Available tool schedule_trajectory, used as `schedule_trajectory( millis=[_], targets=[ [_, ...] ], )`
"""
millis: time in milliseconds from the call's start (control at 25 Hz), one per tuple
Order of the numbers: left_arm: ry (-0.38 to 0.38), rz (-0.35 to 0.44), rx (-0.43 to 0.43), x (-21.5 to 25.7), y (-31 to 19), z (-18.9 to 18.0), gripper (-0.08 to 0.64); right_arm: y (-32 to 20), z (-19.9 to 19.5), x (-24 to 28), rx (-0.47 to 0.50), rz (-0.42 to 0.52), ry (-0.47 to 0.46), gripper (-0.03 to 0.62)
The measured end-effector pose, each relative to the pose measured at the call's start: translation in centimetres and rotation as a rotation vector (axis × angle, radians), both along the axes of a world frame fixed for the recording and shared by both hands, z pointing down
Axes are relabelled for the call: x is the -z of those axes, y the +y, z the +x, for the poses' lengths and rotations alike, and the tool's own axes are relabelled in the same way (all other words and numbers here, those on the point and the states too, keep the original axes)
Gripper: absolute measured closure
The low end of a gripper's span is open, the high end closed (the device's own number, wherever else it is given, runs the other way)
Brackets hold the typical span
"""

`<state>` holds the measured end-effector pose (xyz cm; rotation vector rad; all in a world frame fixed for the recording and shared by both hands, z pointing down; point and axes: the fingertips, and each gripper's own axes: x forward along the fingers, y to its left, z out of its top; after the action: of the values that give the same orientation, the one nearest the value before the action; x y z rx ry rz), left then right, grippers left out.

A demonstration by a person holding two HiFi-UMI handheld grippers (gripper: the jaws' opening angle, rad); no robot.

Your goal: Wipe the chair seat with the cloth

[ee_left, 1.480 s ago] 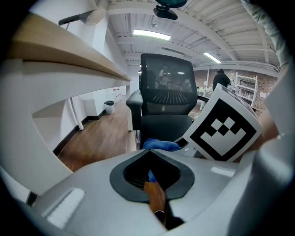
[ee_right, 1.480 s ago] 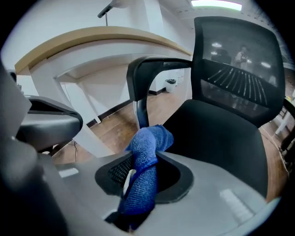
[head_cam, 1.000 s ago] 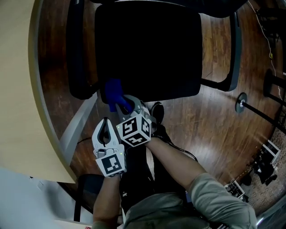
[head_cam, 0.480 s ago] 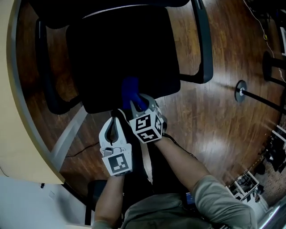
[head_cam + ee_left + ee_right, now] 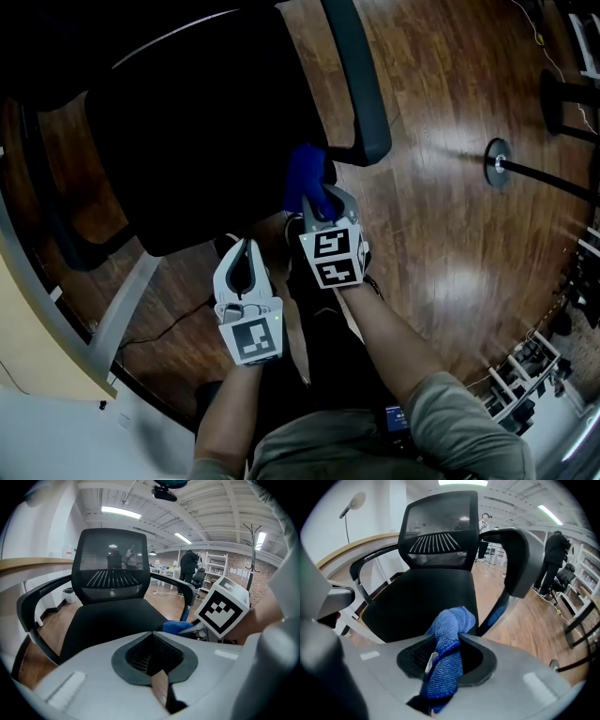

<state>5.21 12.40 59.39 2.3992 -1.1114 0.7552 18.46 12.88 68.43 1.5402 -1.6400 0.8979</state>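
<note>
I'm looking down on a dark wooden floor (image 5: 450, 187), with a curved tan desk (image 5: 37, 347) running along the left and a black office chair standing in front of me. Its chair seat (image 5: 187, 141) is filling the far left of the head view, and its right armrest (image 5: 361, 94) is slanting away beside it.

My right gripper (image 5: 317, 202) is clamping the blue cloth (image 5: 305, 178). The cloth is bunched into a thick band, and its long axis is running near to far along the jaws. Its free end is bulging out past the tips and pointing toward the backrest (image 5: 440, 527). It is sitting at the seat's near right corner, just beside the front end of the armrest. I cannot tell whether it is pressing on the seat.

My left gripper (image 5: 246, 248) is hanging just left of the right one and a little nearer to me, off the seat's near edge. Its jaws are meeting at the tips with nothing between them.

A second ago the cloth was at the seat's near left corner. Since then both grippers have been travelling right along the near edge, keeping side by side, and the right one is still gripping the cloth.
</note>
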Motion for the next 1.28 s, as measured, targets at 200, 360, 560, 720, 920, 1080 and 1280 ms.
schedule_trajectory(
  millis=[200,360,560,720,920,1080,1280],
  targets=[
    [0.002,0.004,-0.032,-0.8,0.8,2.5,0.555,1.7,3.3,-1.5,-0.092,-0.015,-0.02,0.494],
    [-0.006,0.022,-0.04,-0.7,1.0,3.5,0.555,2.5,4.5,-2.8,-0.139,-0.026,-0.046,0.494],
    [-0.013,0.041,-0.006,-0.5,0.9,2.9,0.555,2.2,4.7,-3.8,-0.126,-0.043,-0.041,0.495],
    [-0.005,0.042,0.033,1.5,1.3,2.3,0.555,3.3,4.5,-2.4,-0.115,-0.073,-0.049,0.495],
    [0.003,0.073,0.09,5.6,0.4,1.6,0.555,2.1,3.6,2.4,-0.093,-0.044,-0.077,0.494],
    [0.007,0.105,0.126,10.0,-0.5,0.9,0.555,1.0,2.0,7.7,-0.019,-0.011,-0.089,0.494],
    [-0.013,0.143,0.164,16.0,-1.6,-0.9,0.555,-0.5,0.4,14.9,0.095,0.064,-0.104,0.494]
  ],
)
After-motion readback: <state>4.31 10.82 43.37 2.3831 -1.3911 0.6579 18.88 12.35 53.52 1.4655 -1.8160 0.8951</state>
